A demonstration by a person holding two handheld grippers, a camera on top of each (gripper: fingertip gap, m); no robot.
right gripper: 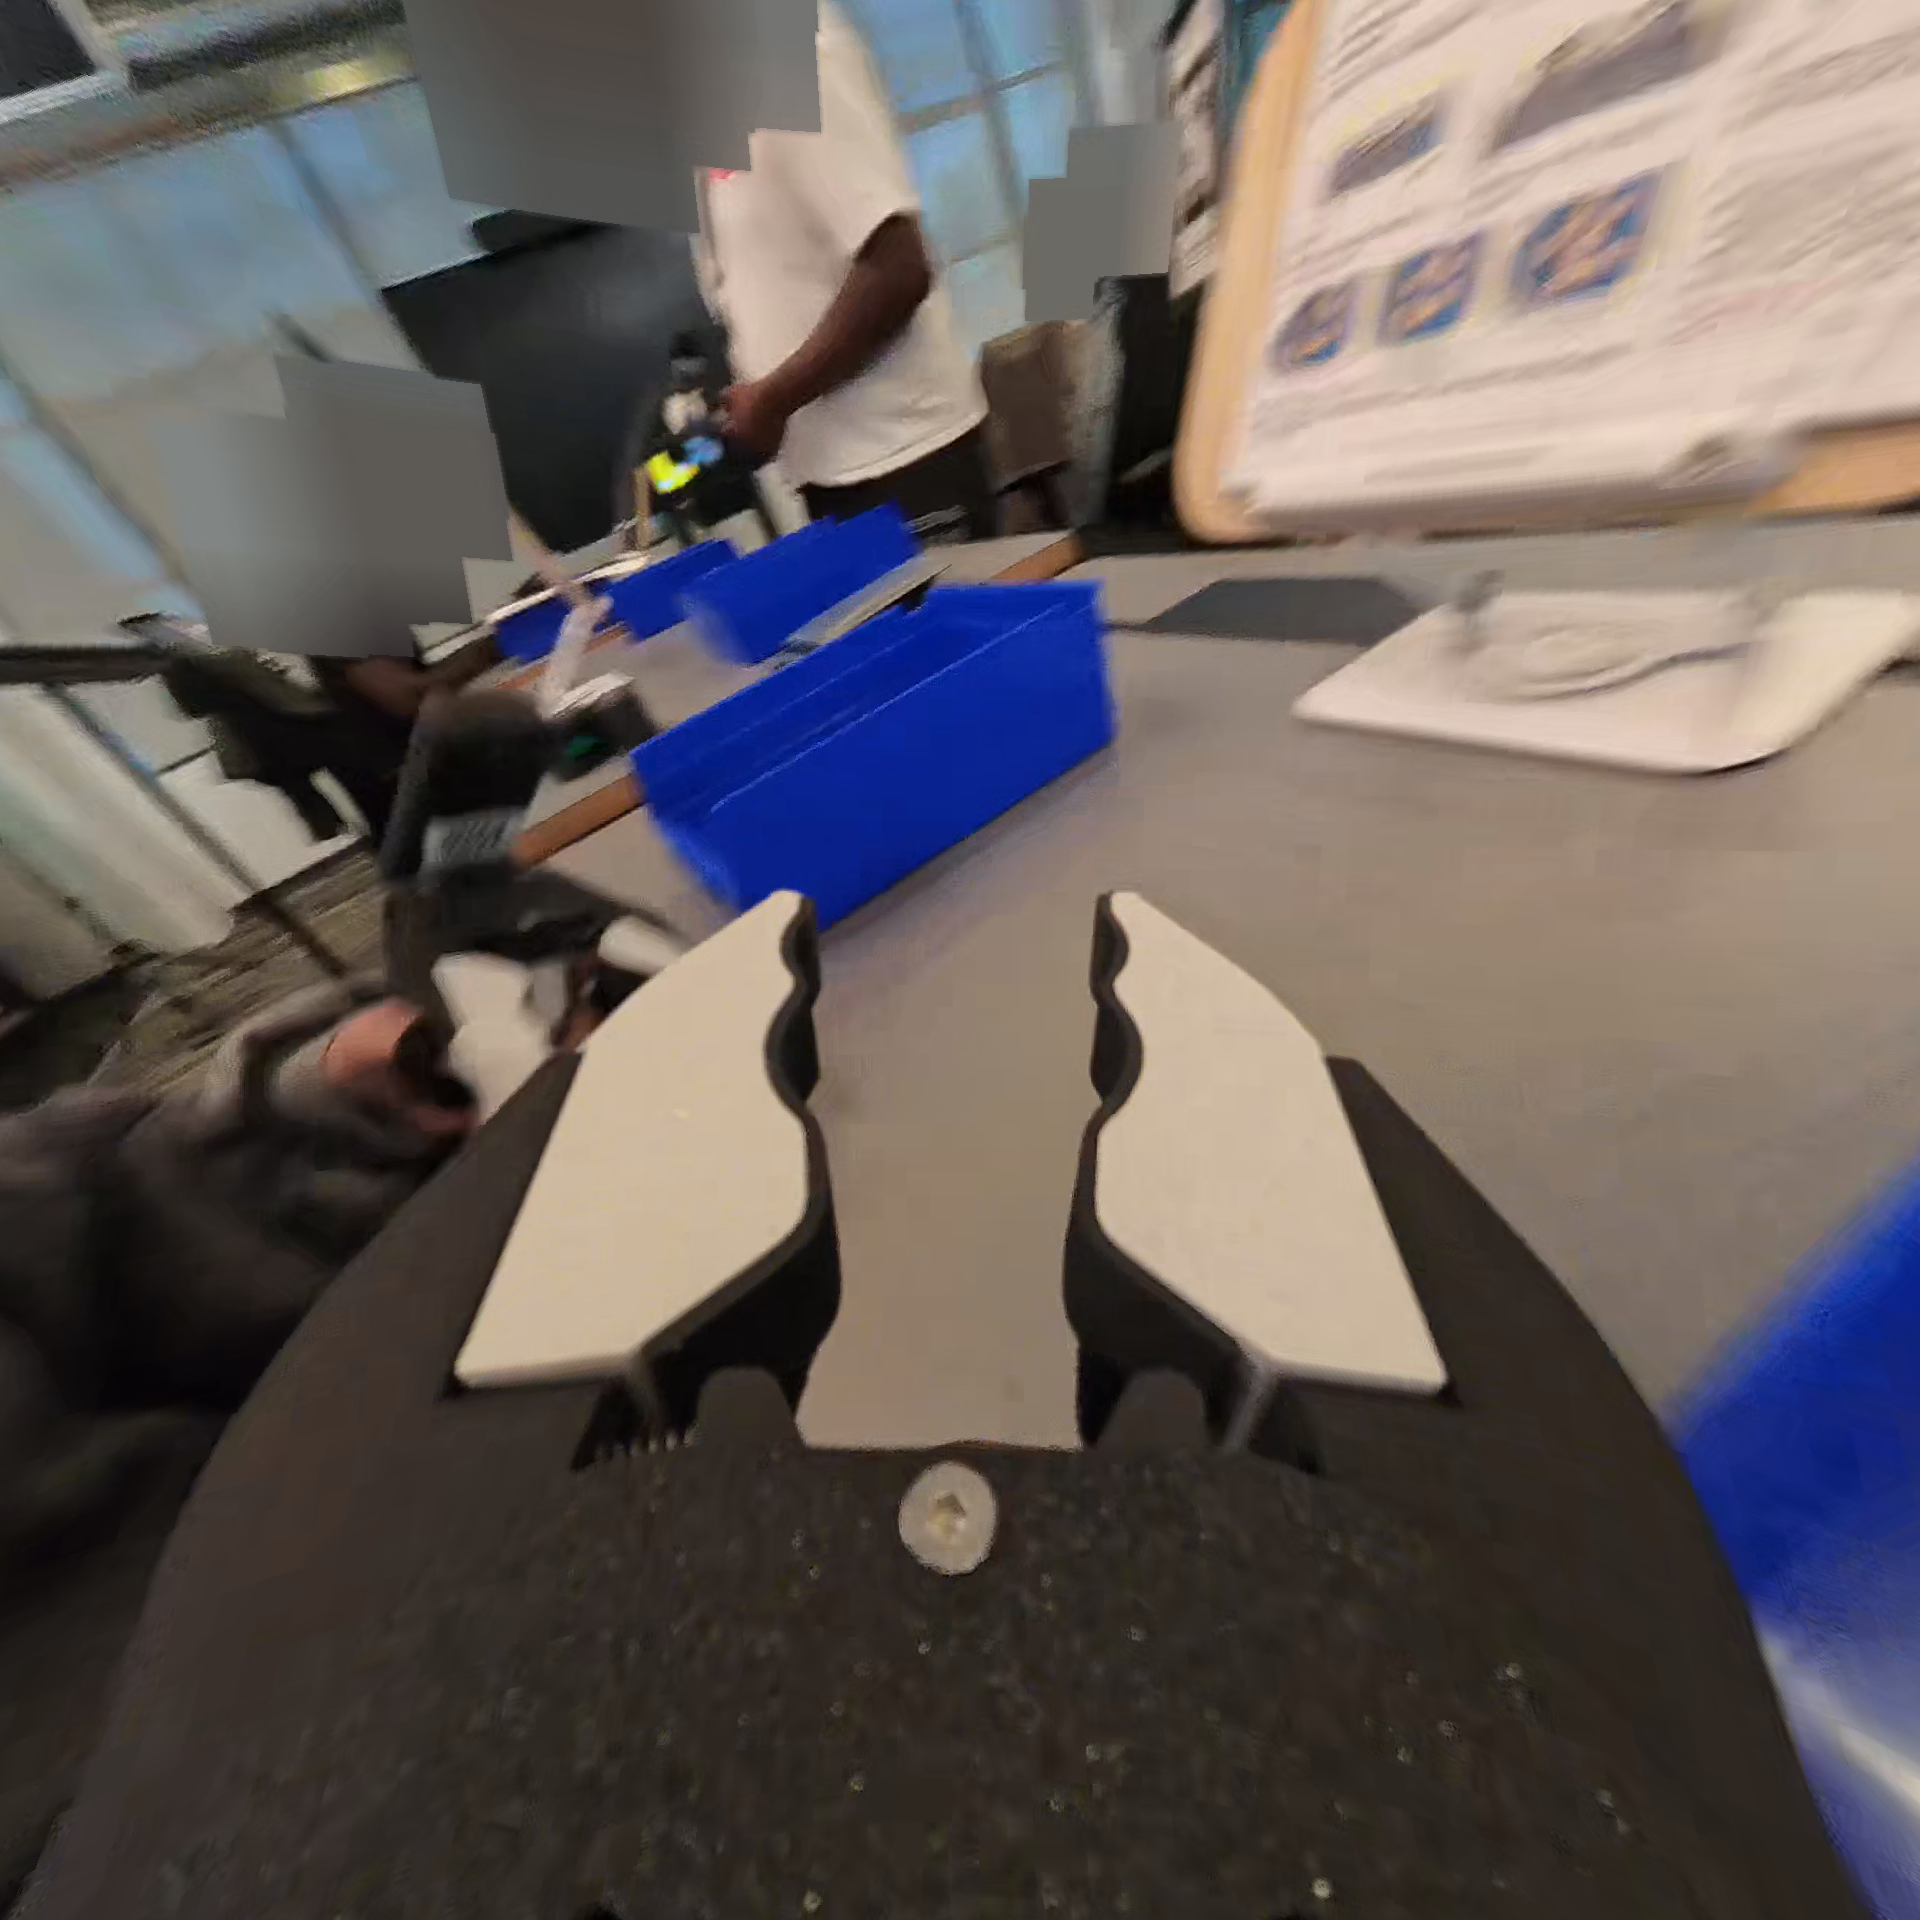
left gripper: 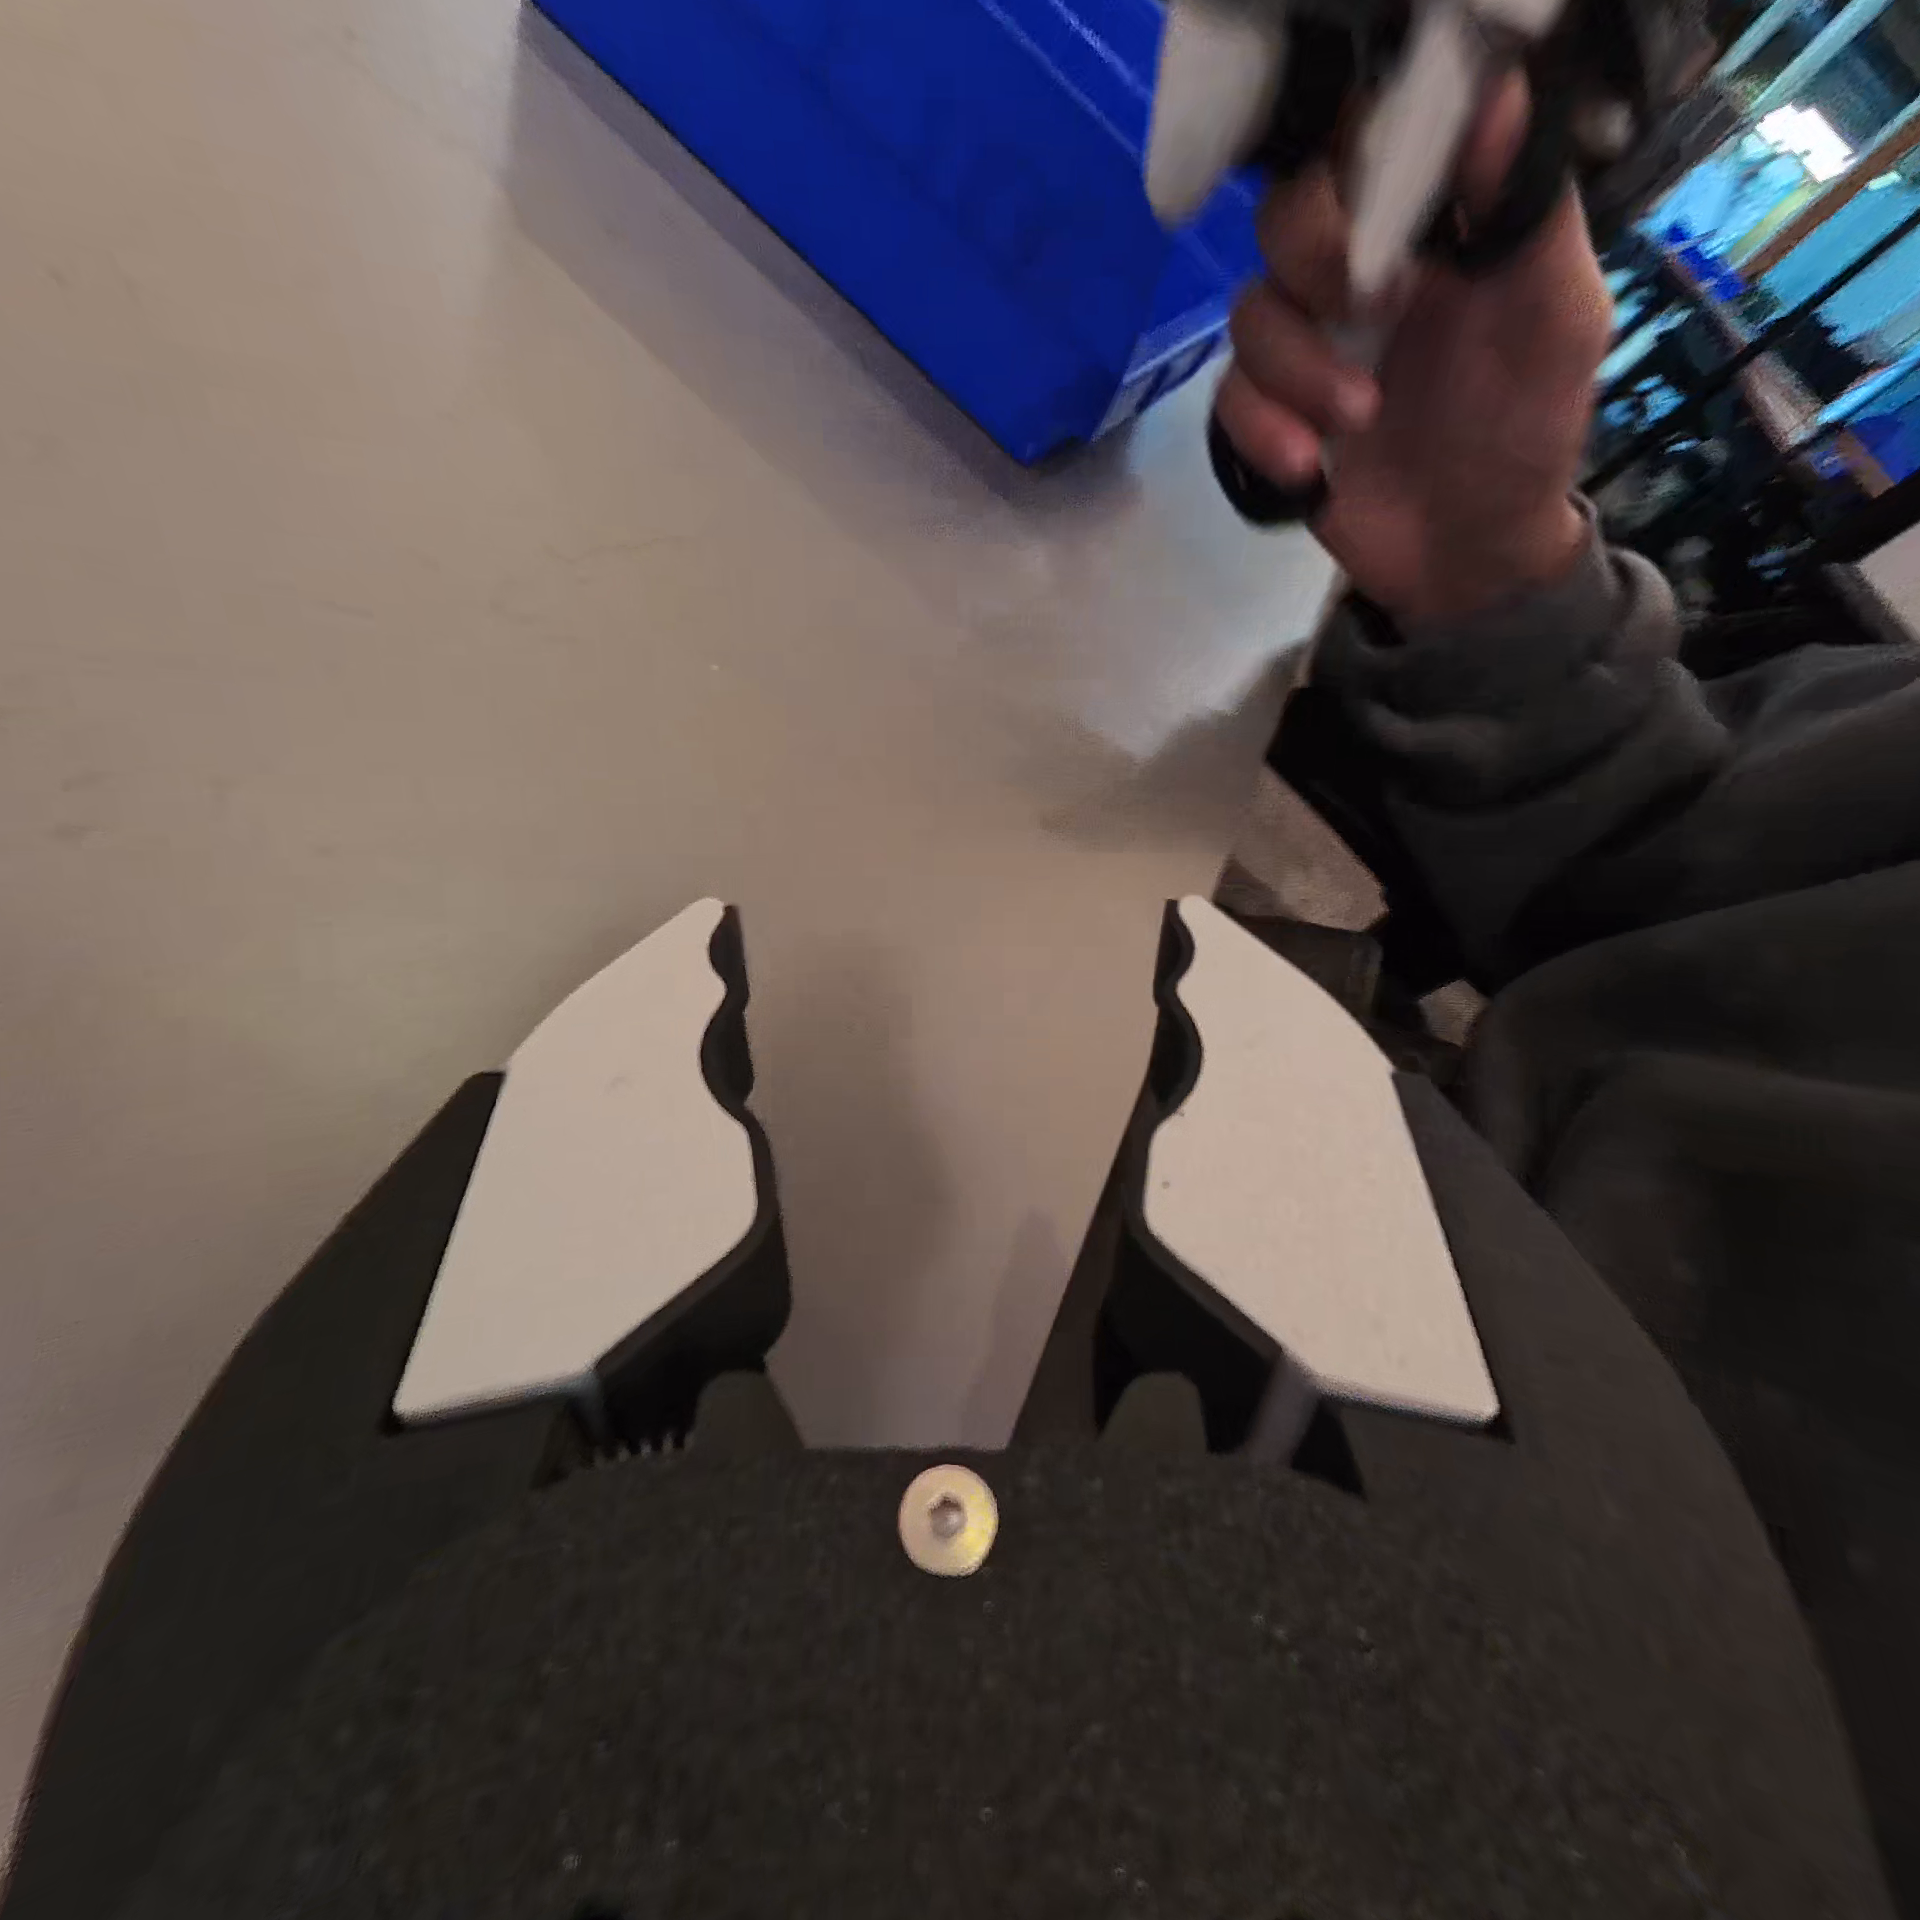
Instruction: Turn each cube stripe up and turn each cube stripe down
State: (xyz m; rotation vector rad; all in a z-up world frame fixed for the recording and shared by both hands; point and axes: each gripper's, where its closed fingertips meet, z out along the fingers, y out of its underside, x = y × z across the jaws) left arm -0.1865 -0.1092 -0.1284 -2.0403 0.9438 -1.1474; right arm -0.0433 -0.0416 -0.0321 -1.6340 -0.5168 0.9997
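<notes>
No cube shows in either view. My left gripper (left gripper: 951, 914) is open and empty, its jaws wide apart over the bare grey table (left gripper: 364, 623). My right gripper (right gripper: 951, 909) is open and empty above the grey table (right gripper: 1455, 935), pointing toward a blue bin (right gripper: 883, 769). The right gripper also shows blurred in the left wrist view (left gripper: 1382, 135), held in a person's hand (left gripper: 1434, 416) beside a blue bin (left gripper: 914, 208); its jaws cannot be made out there.
More blue bins (right gripper: 800, 582) stand on farther tables. A white flat stand (right gripper: 1610, 675) and a poster board (right gripper: 1558, 239) are at the back right. A blurred blue object (right gripper: 1829, 1455) is at the right edge. People stand in the background. The table edge (left gripper: 1257, 727) lies right.
</notes>
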